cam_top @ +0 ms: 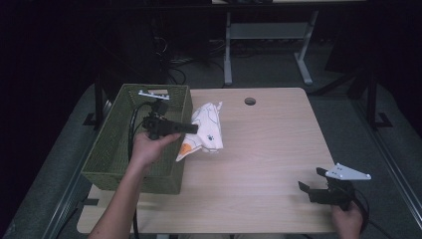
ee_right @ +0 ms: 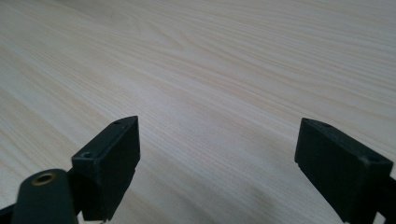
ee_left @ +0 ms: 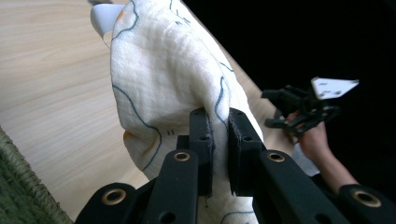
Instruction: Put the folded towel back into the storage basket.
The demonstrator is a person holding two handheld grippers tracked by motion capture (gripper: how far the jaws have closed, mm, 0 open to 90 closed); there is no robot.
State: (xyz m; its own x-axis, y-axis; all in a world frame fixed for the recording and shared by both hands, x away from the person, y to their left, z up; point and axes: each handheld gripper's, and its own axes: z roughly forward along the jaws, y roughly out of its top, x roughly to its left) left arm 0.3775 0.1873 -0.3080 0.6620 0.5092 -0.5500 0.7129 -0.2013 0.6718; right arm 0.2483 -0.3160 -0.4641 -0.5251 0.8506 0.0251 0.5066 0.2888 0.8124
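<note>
A white cloth [cam_top: 207,130] with thin blue lines and orange patches hangs bunched just right of the green woven basket [cam_top: 107,154]. My left gripper [cam_top: 195,128] is shut on a fold of it, over the basket's right wall. In the left gripper view the cloth [ee_left: 163,79] rises ahead of the gripper [ee_left: 220,135], pinched between its two black jaws. My right gripper [cam_top: 312,180] rests low at the table's front right corner, jaws wide apart. The right gripper view has that gripper [ee_right: 219,163] with bare wood between its jaws.
The light wooden table [cam_top: 268,149] has a round cable hole [cam_top: 250,101] near its far edge. The basket takes up the left side, with a white tag [cam_top: 153,93] on its far rim. The legs of another desk [cam_top: 268,45] stand beyond on a dark floor.
</note>
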